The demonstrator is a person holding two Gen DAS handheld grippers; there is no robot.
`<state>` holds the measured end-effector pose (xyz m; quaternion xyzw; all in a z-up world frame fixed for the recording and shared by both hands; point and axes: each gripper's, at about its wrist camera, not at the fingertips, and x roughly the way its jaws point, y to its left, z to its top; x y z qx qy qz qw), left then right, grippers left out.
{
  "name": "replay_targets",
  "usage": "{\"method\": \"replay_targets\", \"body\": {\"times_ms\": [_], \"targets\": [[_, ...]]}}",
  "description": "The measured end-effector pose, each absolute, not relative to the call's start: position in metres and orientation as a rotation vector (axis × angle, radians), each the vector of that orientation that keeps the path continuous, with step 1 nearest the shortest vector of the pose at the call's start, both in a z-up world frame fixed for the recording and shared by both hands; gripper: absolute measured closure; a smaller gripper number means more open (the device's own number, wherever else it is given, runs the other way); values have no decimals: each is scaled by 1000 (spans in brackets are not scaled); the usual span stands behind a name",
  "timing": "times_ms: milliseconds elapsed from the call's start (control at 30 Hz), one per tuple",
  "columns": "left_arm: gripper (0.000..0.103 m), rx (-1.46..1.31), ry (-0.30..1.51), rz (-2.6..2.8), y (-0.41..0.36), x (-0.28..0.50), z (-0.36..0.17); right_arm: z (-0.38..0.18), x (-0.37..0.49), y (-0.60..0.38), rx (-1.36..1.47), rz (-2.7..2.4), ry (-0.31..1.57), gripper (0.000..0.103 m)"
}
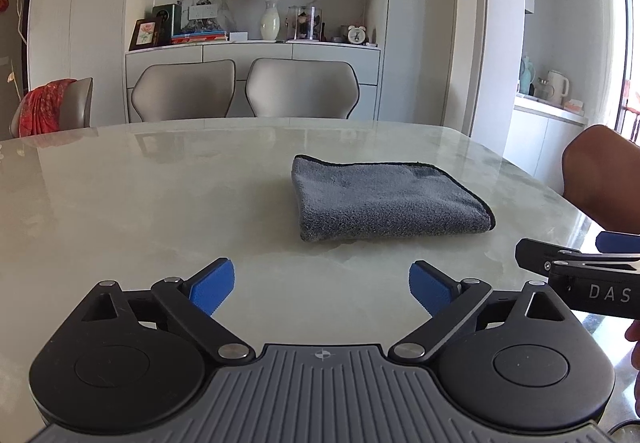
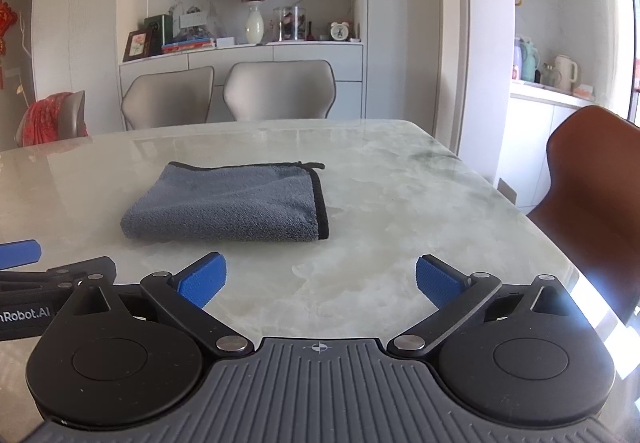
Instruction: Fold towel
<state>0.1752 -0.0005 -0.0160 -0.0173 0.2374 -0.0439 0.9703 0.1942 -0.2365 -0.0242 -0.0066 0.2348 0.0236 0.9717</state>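
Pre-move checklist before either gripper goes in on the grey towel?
1. Left gripper open, holding nothing: ok.
2. Right gripper open, holding nothing: ok.
3. Grey microfibre towel with black trim already folded, flat on the pale marble table: ok.
4. Both grippers short of the towel, no contact: ok.
5. Black-trimmed edge at the towel's right side in the right wrist view, reachable: ok.
6. Layer count in the fold: cannot tell.
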Motion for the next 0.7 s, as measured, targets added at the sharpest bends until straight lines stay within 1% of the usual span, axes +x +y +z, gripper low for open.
{"method": "replay_targets", "body": {"times_ms": [233,700], "targets": [[3,-11,479,-84,-5,173,-17,-29,196,-237,-25,19,486,1],[3,-20,529,-38,-1,177,-21,-32,199,-238,-6,19,528,1]]}}
